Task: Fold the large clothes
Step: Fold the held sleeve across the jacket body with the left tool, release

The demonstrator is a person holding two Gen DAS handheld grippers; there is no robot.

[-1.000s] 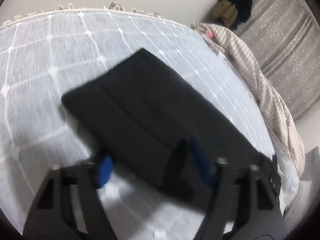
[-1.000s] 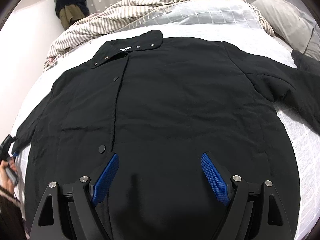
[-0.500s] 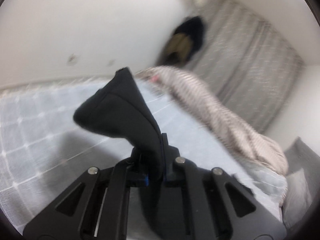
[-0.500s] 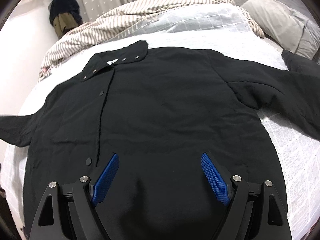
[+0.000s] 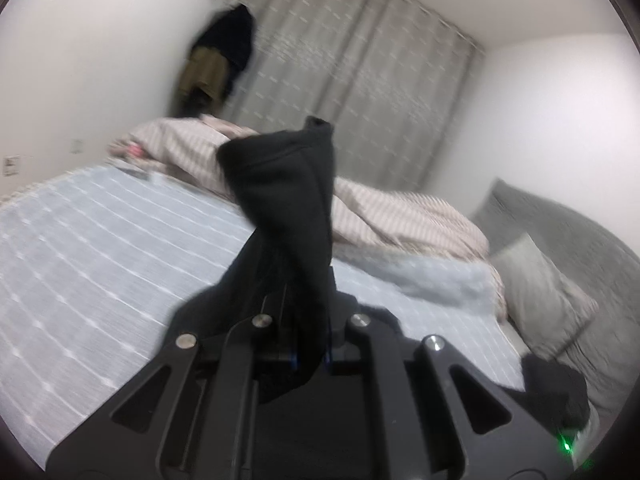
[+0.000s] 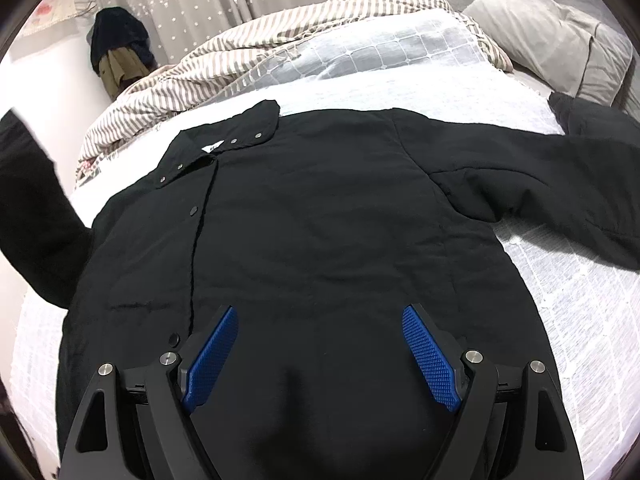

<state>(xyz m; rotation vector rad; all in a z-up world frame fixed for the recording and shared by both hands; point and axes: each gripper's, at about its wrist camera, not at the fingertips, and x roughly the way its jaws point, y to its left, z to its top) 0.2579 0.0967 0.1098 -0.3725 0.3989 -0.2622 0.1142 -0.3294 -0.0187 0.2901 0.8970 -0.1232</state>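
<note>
A large black jacket (image 6: 320, 220) lies spread face up on the bed, collar toward the striped duvet, its right sleeve (image 6: 560, 184) stretched out flat. My left gripper (image 5: 310, 354) is shut on the jacket's left sleeve (image 5: 288, 200) and holds it lifted off the bed, the cuff standing up above the jaws. The raised sleeve also shows in the right wrist view (image 6: 32, 208) at the far left. My right gripper (image 6: 320, 356) is open and empty, hovering over the jacket's lower front near the hem.
The bed has a pale checked cover (image 5: 100, 248). A striped duvet (image 6: 240, 52) is bunched at the head, with grey pillows (image 6: 560, 40) to the right. Dark clothes hang on the wall (image 5: 216, 56) beside grey curtains (image 5: 360, 80).
My left gripper closed on the left sleeve, which lay flat a second ago, and lifted it up and toward the jacket body. My right gripper stayed open and drifted slightly.
</note>
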